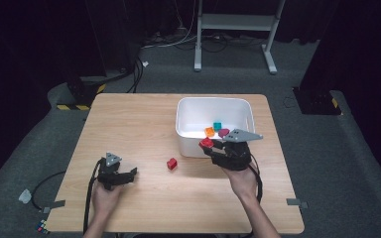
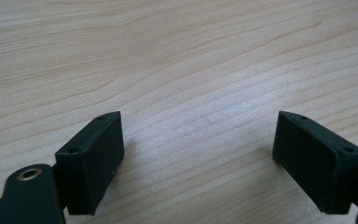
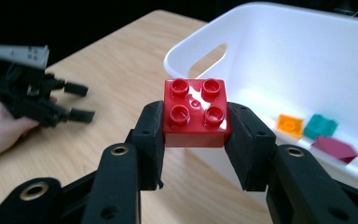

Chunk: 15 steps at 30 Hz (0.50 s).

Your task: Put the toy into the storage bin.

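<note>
My right gripper [image 3: 196, 123] is shut on a red four-stud brick [image 3: 195, 111], lifted at the near left corner of the white bin [image 3: 279, 51]. From above, the same right gripper [image 1: 209, 146] and held brick [image 1: 206, 143] sit at the bin's [image 1: 186, 139] front rim. Inside the bin lie an orange brick [image 1: 209, 132], a teal brick [image 1: 218, 125] and a dark magenta piece [image 1: 223, 132]. A second red brick [image 1: 171, 164] lies on the wooden table [image 1: 139, 124]. My left gripper [image 1: 129, 173] rests low over the table at the left, open, with bare wood between its fingers [image 2: 93, 161].
The bin stands at the table's right rear. Beyond the table is grey carpet with cables and a white stand's legs [image 1: 233, 34]. In the right gripper view, the person's left hand [image 3: 0, 130] with the left gripper [image 3: 77, 100] is at the far left.
</note>
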Available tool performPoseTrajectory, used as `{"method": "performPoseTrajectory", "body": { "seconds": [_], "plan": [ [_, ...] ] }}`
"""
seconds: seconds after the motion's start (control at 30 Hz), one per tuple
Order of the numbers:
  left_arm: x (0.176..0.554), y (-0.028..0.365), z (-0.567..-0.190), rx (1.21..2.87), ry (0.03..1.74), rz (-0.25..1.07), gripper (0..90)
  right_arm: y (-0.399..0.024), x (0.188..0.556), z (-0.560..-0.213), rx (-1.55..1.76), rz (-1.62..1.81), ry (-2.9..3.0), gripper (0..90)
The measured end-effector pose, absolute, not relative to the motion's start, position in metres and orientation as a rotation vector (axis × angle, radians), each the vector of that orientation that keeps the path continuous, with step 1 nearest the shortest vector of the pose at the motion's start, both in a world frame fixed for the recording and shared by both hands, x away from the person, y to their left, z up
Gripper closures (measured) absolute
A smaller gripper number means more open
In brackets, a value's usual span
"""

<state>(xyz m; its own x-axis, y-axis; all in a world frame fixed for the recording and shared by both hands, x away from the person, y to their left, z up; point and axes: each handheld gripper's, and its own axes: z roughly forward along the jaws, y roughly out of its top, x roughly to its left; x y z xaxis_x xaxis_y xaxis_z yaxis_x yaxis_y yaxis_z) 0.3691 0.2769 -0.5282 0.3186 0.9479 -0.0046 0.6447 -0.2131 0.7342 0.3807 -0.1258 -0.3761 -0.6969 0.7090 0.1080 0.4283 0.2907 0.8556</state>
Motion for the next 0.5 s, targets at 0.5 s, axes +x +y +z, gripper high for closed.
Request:
{"method": "performPoseTrajectory", "body": {
  "seconds": [0.5],
  "plan": [
    [0.369,0.277,-0.528,1.948,1.403,0.608,16.5,-0.132,0.435,-0.357,1.186,1.269,2.203,59.1]
  ]
}}
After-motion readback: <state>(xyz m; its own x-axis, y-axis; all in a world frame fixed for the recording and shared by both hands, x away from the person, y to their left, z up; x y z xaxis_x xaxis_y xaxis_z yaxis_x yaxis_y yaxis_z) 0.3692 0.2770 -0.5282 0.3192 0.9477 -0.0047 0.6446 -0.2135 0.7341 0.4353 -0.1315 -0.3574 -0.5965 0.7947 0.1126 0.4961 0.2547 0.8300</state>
